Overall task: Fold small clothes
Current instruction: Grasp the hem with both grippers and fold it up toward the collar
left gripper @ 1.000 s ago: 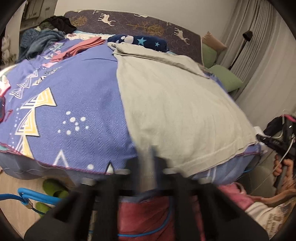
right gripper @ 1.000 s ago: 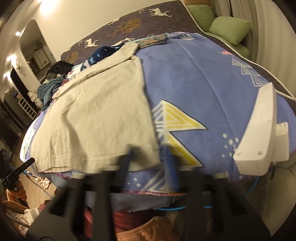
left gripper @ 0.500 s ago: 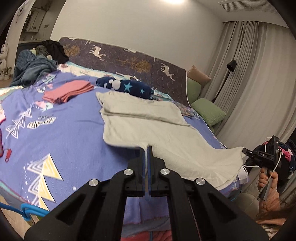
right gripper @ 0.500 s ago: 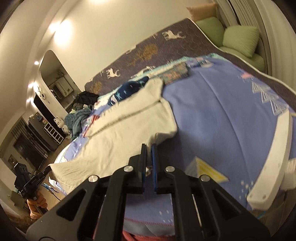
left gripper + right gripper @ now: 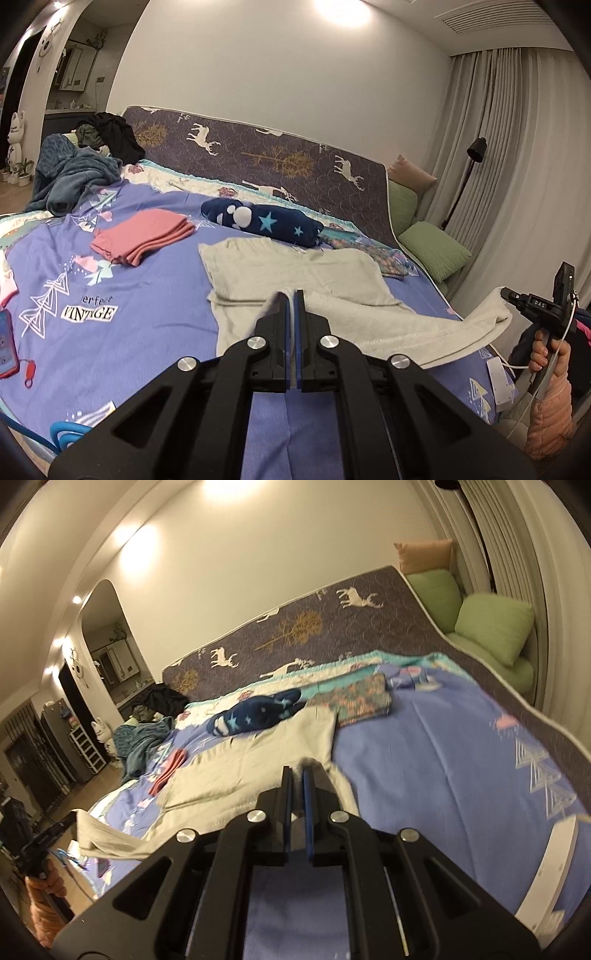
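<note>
A beige garment (image 5: pixel 295 266) lies spread on the blue bedspread (image 5: pixel 147 332), collar end toward the headboard. My left gripper (image 5: pixel 294 295) is shut on one near hem corner and holds it above the bed. My right gripper (image 5: pixel 298 771) is shut on the other near corner of the same beige garment (image 5: pixel 258 760). The hem hangs in a sagging band between the two grippers. In the left wrist view the right gripper (image 5: pixel 504 294) shows at the far right, with a hand on its handle. In the right wrist view the left gripper (image 5: pixel 55 829) is dim at the far left.
A folded pink stack (image 5: pixel 144 236) lies left of the garment, a navy star-print bundle (image 5: pixel 266 221) beyond it. A patterned folded cloth (image 5: pixel 364 699) sits to the right. A phone in a pink case (image 5: pixel 5 347), a blue blanket heap (image 5: pixel 74 173) and green pillows (image 5: pixel 432 251) border the bed.
Both grippers have risen from the bed's near edge, each with a hem corner in it. The garment's near edge has come up off the bedspread and moved toward the headboard.
</note>
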Available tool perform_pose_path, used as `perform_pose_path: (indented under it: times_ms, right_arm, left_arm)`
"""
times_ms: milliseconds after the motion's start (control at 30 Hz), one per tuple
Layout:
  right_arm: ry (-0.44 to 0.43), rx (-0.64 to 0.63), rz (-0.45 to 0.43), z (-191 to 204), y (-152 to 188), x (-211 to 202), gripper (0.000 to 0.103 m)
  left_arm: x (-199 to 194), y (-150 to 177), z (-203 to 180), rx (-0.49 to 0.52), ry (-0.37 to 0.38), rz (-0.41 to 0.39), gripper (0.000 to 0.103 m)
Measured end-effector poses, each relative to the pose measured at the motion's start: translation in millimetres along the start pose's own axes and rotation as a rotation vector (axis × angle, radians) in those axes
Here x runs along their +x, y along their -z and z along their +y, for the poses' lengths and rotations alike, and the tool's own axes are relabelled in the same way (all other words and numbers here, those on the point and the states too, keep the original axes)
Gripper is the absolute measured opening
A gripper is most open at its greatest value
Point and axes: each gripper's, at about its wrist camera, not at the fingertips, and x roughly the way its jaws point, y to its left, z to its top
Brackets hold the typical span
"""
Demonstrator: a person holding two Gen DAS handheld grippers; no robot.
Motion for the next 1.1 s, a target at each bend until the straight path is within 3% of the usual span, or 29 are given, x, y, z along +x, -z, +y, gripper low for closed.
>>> perform_pose_path:
  times_ms: [533,933,1100]
  right_arm:
    - [0.05,-0.072,-0.024,14,-58,91,0.005]
    - [0.094,-0.078,0.014,13,-99,198,0.005]
    - [0.117,-0.077,0.043,9,-111,252,0.005]
  left_arm:
    - [78,-57,15,-0.033,-0.081,0.005,0.001]
    - [163,-96,44,-0.077,-0.129,0.051,0.001]
    - [215,-107,59,-0.086,-0.166,0.083,0.001]
